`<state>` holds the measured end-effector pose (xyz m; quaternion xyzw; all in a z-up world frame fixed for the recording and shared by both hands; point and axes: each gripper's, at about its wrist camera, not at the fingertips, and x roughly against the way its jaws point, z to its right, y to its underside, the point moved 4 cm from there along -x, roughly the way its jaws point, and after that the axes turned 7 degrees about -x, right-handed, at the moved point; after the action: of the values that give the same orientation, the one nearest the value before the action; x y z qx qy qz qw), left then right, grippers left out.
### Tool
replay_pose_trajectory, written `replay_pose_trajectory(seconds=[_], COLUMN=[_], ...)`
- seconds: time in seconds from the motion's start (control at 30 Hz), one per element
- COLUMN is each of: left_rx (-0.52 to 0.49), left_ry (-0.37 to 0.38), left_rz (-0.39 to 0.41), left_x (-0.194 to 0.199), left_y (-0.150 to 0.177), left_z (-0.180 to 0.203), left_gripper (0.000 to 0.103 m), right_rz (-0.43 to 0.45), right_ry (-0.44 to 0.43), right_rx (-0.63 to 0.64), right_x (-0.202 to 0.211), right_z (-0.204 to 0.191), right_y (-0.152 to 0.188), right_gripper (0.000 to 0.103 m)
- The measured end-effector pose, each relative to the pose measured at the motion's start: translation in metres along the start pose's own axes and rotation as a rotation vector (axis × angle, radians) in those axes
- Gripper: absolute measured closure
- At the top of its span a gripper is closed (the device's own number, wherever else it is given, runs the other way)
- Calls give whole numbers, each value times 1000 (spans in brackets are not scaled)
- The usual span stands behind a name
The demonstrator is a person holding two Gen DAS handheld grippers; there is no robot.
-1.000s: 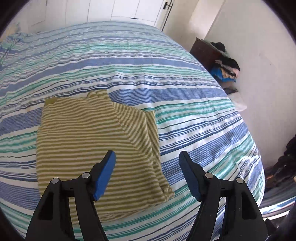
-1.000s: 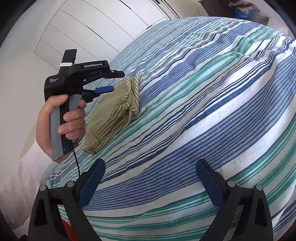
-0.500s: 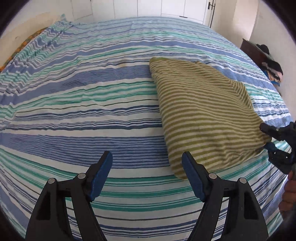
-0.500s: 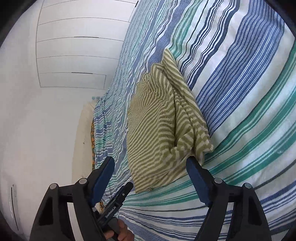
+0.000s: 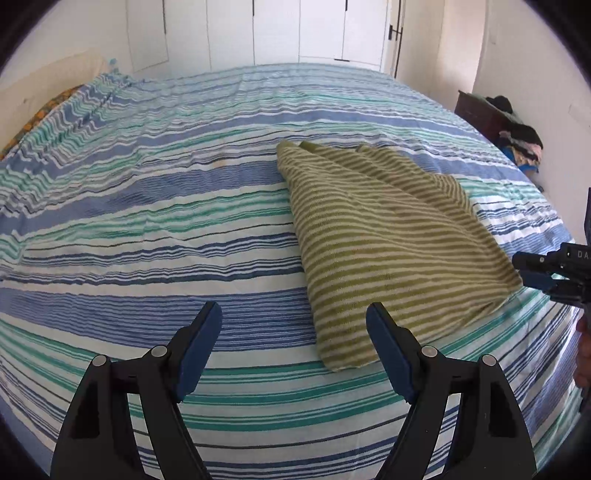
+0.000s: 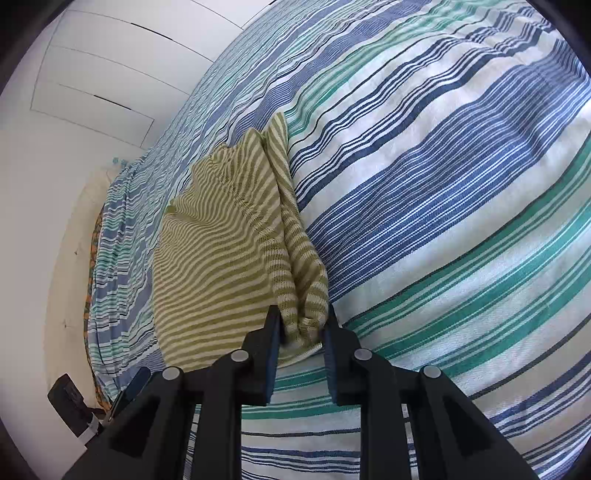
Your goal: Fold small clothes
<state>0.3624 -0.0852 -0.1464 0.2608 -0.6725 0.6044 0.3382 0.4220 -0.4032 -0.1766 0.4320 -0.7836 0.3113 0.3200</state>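
A folded olive and cream striped garment [image 5: 388, 236] lies on the striped bedspread [image 5: 147, 221]. My left gripper [image 5: 293, 338] is open and empty, hovering just left of the garment's near corner. In the right wrist view my right gripper [image 6: 301, 332] has closed on the bunched corner of the garment [image 6: 221, 251], with cloth pinched between its blue pads. The right gripper also shows at the right edge of the left wrist view [image 5: 546, 275], at the garment's right corner.
The bedspread [image 6: 443, 184] covers the whole bed. White wardrobe doors [image 5: 295, 29] stand behind it. A dark dresser with a pile of clothes [image 5: 517, 140] stands at the right wall. The left gripper's body shows at lower left in the right wrist view [image 6: 74, 402].
My right gripper moved up to the garment's corner and closed on it. My left gripper swung left of the garment and stayed open.
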Motion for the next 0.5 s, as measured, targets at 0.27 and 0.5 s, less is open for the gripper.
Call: replay_pose_trajectory(seconds=[0.27, 0.5], left_rx=[-112, -94], left_ry=[57, 76], left_rz=[-170, -134], left_x=[-71, -69], left_y=[10, 18], left_z=[36, 33], left_gripper=[33, 32], right_rz=[-24, -80], right_ry=[-80, 19], right_rx=[131, 196], right_x=[-21, -90], right_z=[-60, -76], right_y=[-99, -117], right_gripper=[54, 99])
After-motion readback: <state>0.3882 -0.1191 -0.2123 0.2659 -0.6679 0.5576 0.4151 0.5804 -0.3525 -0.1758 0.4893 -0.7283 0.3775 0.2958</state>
